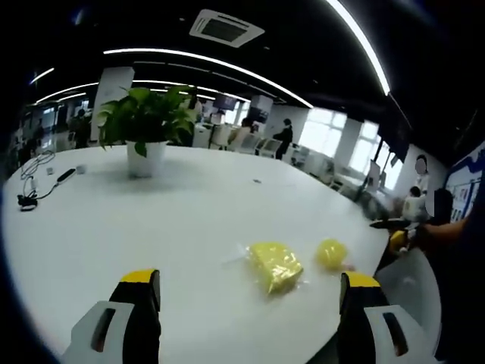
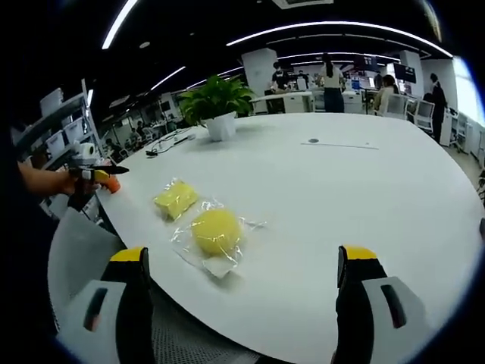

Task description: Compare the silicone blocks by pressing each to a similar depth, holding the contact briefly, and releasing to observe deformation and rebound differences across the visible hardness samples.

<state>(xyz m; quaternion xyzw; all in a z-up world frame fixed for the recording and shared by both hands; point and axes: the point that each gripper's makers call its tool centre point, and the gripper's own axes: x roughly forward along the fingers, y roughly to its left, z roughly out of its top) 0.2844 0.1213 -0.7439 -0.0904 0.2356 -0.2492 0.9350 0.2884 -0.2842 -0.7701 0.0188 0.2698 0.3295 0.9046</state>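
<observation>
Two yellow silicone samples lie near the close edge of the white table [image 2: 364,189], each in a clear plastic wrapper: a squarish block [image 2: 176,199] and, just beside it, a rounded block [image 2: 216,230]. In the left gripper view the same pair appears as the squarish block [image 1: 275,265] and the rounded block [image 1: 331,253], with the table [image 1: 151,220] stretching behind. The left gripper [image 1: 250,292] hangs over the table with its jaws spread wide and nothing between them; the right gripper [image 2: 242,265] likewise stands with jaws wide apart and empty, short of the samples. Judged from their look, both pieces should be light and soft, yielding under a press and springing back; the wrappers look slick and loose, so a sample may slide or the film may crumple under a jaw tip. The press is best placed on the middle of each top face, away from the wrapper margins. A potted plant [image 2: 216,106] stands well apart toward the far side, with cables [image 1: 34,186] near it. At the table's edge a person's hand [image 2: 68,182] holds something orange and black, possibly the other gripper, though the view is too small to tell. Nothing stands between either gripper and the samples.
</observation>
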